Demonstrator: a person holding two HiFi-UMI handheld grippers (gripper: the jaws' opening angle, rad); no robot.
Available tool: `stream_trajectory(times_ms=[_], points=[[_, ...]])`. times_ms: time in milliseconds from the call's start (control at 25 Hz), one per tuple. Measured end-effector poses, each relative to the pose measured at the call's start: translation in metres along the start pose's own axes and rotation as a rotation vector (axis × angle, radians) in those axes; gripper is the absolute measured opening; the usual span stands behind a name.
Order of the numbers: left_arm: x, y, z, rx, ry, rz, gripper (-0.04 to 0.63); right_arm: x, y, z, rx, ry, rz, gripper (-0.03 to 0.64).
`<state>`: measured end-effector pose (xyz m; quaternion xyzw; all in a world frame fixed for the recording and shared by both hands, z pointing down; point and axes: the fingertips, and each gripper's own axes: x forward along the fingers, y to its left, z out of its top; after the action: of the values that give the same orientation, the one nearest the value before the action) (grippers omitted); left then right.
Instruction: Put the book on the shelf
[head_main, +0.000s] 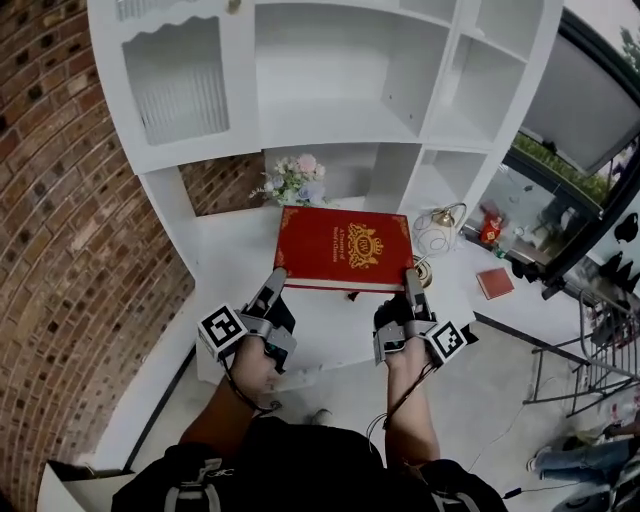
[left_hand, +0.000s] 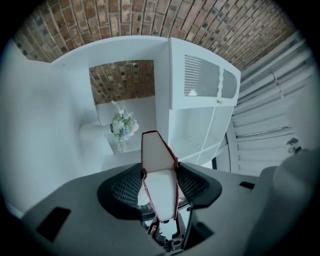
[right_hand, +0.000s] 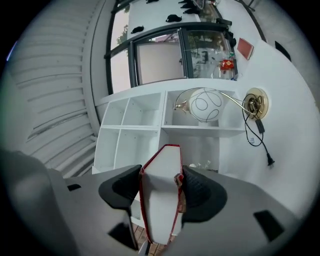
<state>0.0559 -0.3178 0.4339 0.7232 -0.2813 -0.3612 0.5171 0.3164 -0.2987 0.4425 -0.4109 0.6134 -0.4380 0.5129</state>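
Red hardcover book with gold emblem held level over white worktop, before white shelf unit. Left gripper jaws clamped on its near-left corner. Right gripper jaws clamped on its near-right corner.

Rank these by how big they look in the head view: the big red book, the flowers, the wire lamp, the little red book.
1. big red book, largest by far
2. flowers and wire lamp: too alike to rank
3. little red book, smallest
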Motion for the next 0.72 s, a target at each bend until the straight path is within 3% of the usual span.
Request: stream_trajectory(times_ms=[200,720], points=[[0.016,0.003,0.012,0.001,-0.047,-0.006,0.232,0.034,-0.001,0.004,-0.004,0.043,0.008,0.268],[0.063,-0.008,0.041,0.029,-0.04,-0.078,0.233,0.09,0.008,0.015,-0.023,0.034,0.072,0.269]])
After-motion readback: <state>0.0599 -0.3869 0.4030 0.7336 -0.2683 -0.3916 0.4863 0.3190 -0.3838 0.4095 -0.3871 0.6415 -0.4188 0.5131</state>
